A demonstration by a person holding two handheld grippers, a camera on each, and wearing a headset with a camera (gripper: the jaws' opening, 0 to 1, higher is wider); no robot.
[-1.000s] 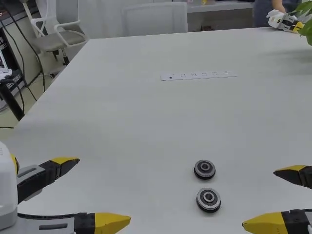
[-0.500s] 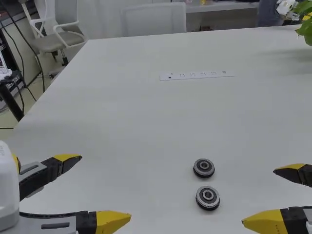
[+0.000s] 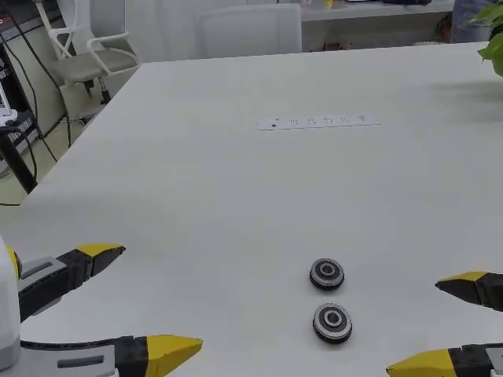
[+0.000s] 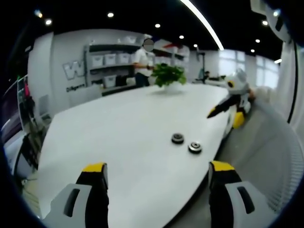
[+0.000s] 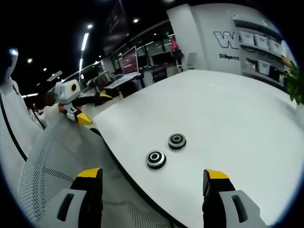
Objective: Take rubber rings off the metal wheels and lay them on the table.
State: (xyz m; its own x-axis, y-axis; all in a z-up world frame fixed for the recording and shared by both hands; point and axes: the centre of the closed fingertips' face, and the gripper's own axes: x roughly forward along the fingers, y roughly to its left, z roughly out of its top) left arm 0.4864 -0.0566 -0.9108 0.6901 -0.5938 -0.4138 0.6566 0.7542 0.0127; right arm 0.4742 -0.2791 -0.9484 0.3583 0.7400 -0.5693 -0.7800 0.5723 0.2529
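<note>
Left gripper (image 3: 157, 298) and right gripper (image 3: 415, 324) hang released, jaws spread, flanking two metal wheels (image 3: 327, 273) on the table (image 3: 236, 181) — rubber rings (image 3: 313, 274) not yet removed. Risk: an unbraced wheel may skid when pinched.

wheels (image 3: 327, 273): shiny metal hub | rings (image 3: 313, 274): blk rubber, matt | table (image 3: 236, 181): smooth matt white

The left gripper (image 3: 141, 302) has two black jaws ending in pointed yellow tips, set on pale grey arms with dark slots. The right gripper (image 3: 415, 326) has the same yellow-tipped black jaws. Its body seems white, though it is small and blurred in the left gripper view.
</note>
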